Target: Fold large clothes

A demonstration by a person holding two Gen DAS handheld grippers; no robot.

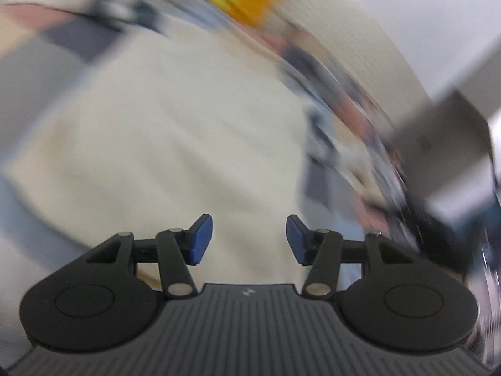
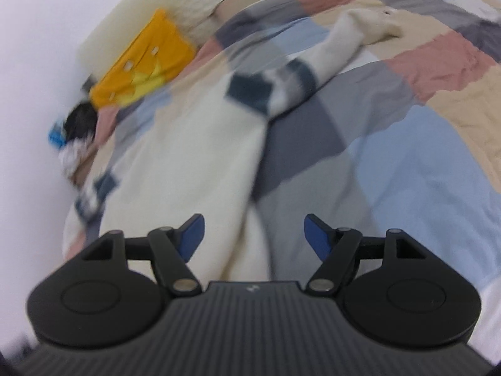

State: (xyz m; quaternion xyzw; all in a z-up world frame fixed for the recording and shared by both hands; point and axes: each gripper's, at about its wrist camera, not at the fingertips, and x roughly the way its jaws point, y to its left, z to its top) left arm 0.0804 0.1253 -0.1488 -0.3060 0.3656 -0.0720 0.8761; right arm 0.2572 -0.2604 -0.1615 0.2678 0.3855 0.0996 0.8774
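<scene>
Between folds: left gripper (image 1: 249, 239) and right gripper (image 2: 254, 237) agape, empty above cream sweater (image 2: 188, 163); next, sleeve (image 2: 338, 44) inward.

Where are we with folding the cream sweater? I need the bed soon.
Done: little shows; the cream sweater lies flat on the patchwork quilt, one sleeve stretched outward. In hand: nothing; the left claw and right claw are open and empty. Left: sleeves and body folds.

Open patchwork bed (image 2: 422, 144) lies right of the cream garment (image 2: 188, 163), free for passage. Yellow cushion (image 2: 147, 62) and dark clutter (image 2: 78, 122) crowd the wall side; a grey box (image 1: 444, 144), apparently, blocks the blurred right.
</scene>
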